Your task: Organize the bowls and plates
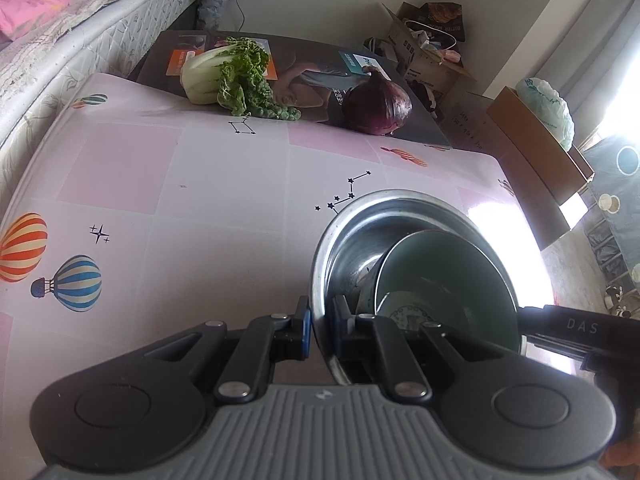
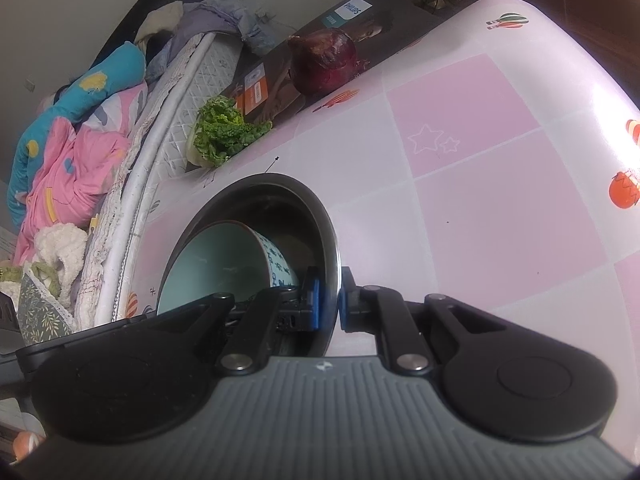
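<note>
The steel bowl [image 1: 400, 216] sits on the pink table [image 1: 200, 208], the ceramic bowl [image 2: 224, 264] tilted inside it. 2 grippers pinch its rim on opposite sides, left gripper [image 1: 320, 320] and right gripper [image 2: 329, 304] equally near.

Silver steel basin [image 1: 344, 232]; pale green ceramic bowl [image 2: 208, 256] with blue-on-white patterned exterior; pink-and-white checked tablecloth [image 1: 168, 200] printed with striped balloons, black stars; purple onion [image 2: 324, 60]; green leafy cabbage [image 1: 236, 72].
</note>
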{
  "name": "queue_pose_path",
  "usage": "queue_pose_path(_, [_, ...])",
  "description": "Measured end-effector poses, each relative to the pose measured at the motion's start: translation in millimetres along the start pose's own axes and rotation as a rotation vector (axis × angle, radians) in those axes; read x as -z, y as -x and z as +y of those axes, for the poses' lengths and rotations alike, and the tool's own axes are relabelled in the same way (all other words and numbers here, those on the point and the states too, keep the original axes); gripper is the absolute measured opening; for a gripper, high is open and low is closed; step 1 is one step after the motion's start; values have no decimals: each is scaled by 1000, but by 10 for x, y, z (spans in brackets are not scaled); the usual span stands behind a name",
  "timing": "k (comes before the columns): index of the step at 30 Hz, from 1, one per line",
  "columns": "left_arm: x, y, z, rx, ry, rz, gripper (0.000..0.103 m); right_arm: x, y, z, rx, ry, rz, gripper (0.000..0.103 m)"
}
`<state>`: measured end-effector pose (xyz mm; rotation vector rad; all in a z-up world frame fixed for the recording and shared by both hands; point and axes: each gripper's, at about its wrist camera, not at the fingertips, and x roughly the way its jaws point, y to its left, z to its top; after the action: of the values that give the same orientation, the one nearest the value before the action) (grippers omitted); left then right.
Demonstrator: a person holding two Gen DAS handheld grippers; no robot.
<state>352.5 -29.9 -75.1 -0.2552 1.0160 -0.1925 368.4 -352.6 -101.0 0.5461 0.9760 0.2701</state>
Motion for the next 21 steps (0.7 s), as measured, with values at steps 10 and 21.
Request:
queue_pose_path(10, [99, 358, -28, 29, -4, -36, 10, 158, 372, 167, -5, 14, -28, 10])
queue_pose_path(21, [506, 1042, 24, 65, 7, -79, 10, 677, 973, 432, -35, 40, -46, 10])
